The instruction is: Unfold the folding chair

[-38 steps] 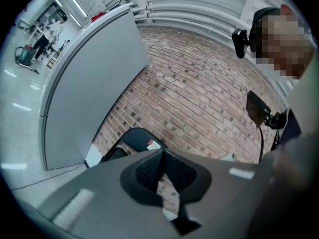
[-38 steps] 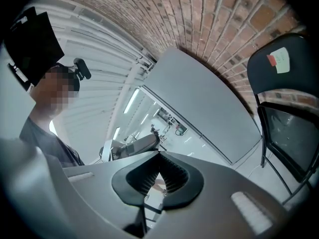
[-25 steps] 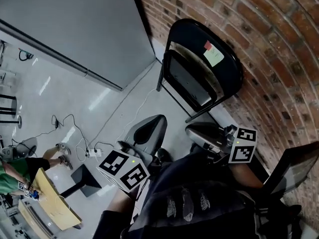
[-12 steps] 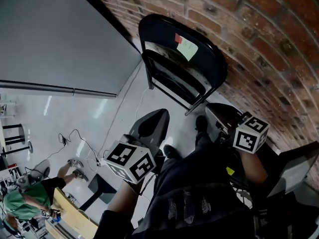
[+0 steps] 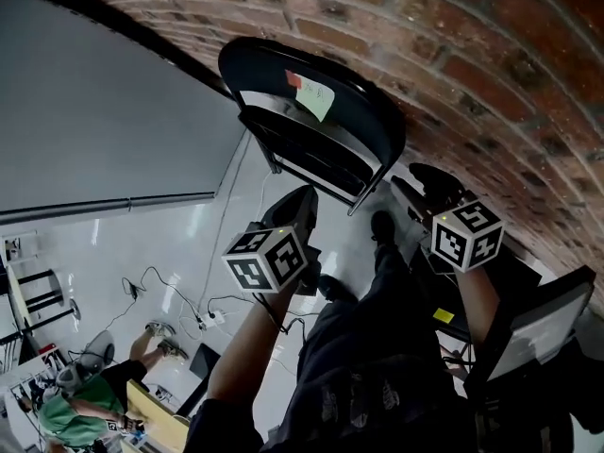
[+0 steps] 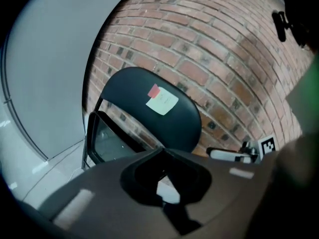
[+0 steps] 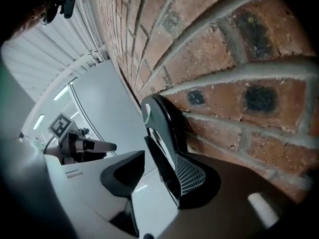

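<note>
My left gripper [image 6: 162,151] is closed and empty. My right gripper [image 7: 160,158] has just been opening its jaws, with nothing between them, facing the folding chair [image 5: 311,111] edge-on.

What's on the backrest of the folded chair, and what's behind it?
A pale green note with a red tab is stuck on the backrest of the folding chair. Behind the chair stands a brick wall; the bricks behind the backrest are covered.

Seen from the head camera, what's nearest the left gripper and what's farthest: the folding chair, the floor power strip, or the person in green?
From the left gripper:
1. folding chair, just ahead of it.
2. power strip, on the floor, lower left.
3. person in green, far bottom-left corner.
</note>
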Available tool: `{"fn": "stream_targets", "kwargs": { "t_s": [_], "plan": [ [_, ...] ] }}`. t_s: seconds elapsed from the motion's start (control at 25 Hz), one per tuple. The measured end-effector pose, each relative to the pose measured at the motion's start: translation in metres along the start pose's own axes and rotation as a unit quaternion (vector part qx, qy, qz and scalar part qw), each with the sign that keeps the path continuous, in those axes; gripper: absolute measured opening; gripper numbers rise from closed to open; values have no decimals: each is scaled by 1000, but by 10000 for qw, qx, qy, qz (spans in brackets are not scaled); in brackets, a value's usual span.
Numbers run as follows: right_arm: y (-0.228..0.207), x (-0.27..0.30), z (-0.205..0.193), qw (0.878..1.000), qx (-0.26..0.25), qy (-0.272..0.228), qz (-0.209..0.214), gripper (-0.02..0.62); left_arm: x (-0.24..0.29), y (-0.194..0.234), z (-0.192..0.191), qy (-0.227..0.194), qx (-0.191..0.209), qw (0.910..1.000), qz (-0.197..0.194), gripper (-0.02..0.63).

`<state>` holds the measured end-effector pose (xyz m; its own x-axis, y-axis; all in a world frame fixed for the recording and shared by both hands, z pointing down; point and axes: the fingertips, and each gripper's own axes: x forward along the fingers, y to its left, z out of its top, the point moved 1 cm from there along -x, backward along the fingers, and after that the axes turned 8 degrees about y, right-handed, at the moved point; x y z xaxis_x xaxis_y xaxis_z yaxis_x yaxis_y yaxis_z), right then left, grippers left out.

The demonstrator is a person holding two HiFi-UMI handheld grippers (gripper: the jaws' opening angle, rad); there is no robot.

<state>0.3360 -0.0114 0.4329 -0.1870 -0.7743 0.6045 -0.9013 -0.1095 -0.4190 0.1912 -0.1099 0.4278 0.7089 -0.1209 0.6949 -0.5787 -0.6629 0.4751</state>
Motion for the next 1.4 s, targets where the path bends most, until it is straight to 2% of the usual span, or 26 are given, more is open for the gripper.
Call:
{"fn": "stream_targets", "kwargs": {
  "t_s": [0.12, 0.24, 0.4, 0.64, 0.88, 0.92, 1.0, 1.08, 1.16, 1.28, 1.4],
  "plan": [
    [-10, 8, 2, 9997, -188, 27, -137, 235, 30, 3, -2, 175, 18, 9997, 166, 3],
    [-17, 17, 8, 9991, -396, 37, -171, 247, 55, 5, -3, 328, 71, 9989, 313, 3],
    [-27, 30, 19, 9980, -580, 9, -252, 249, 78, 8, -5, 550, 33, 9979, 329, 3],
    [-29, 50, 22, 9968, -781, 121, -105, 249, 96, 20, -15, 746, -146, 9957, 526, 3],
    [-29, 65, 27, 9969, -780, 121, -30, 247, 110, 30, -16, 844, -276, 9938, 667, 8],
    [-30, 67, 27, 9961, -858, 181, -71, 241, 113, 31, -14, 843, -273, 9937, 682, 26],
    [-31, 73, 24, 9916, -1199, 390, -272, 220, 118, 31, -11, 880, -252, 9933, 701, 125],
    [-32, 77, 21, 9854, -1531, 542, -508, 170, 123, 31, -10, 938, -204, 9927, 732, 183],
    [-33, 78, 21, 9843, -1593, 529, -548, 166, 128, 30, -12, 1014, -184, 9918, 755, 225],
    [-33, 77, 21, 9846, -1609, 448, -520, 163, 139, 33, -19, 1201, -276, 9893, 779, 333],
    [-33, 77, 21, 9841, -1641, 430, -516, 161, 149, 37, -23, 1299, -432, 9875, 783, 373]
  ]
}}
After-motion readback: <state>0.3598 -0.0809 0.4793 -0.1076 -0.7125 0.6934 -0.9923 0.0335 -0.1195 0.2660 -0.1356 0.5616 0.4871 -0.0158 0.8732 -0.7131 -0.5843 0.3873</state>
